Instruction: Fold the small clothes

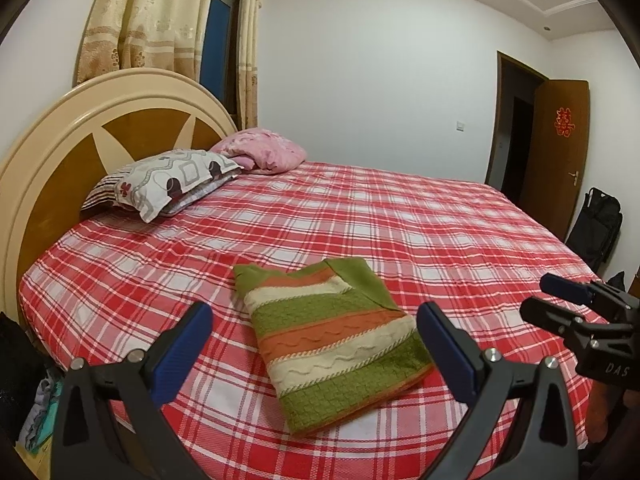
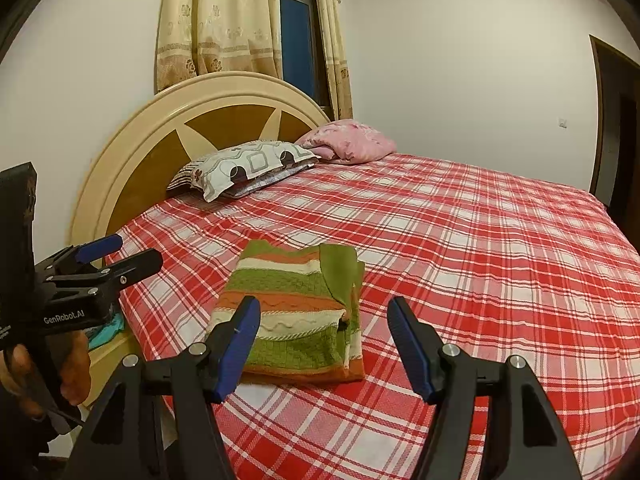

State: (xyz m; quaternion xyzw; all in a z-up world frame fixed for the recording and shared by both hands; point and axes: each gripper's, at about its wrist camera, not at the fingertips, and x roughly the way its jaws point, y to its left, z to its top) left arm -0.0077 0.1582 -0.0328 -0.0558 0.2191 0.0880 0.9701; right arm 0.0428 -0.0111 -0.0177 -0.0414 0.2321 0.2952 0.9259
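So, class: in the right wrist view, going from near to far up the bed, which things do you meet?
Folded green, orange and cream striped knit sweater → patterned white pillow → crumpled pink blanket → round cream-and-brown wooden headboard.

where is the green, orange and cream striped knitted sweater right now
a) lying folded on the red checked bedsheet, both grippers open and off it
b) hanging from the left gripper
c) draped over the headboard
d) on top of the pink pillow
a, the green, orange and cream striped knitted sweater lies as a folded rectangle on the red checked bedsheet, with the left gripper and right gripper both open and empty.
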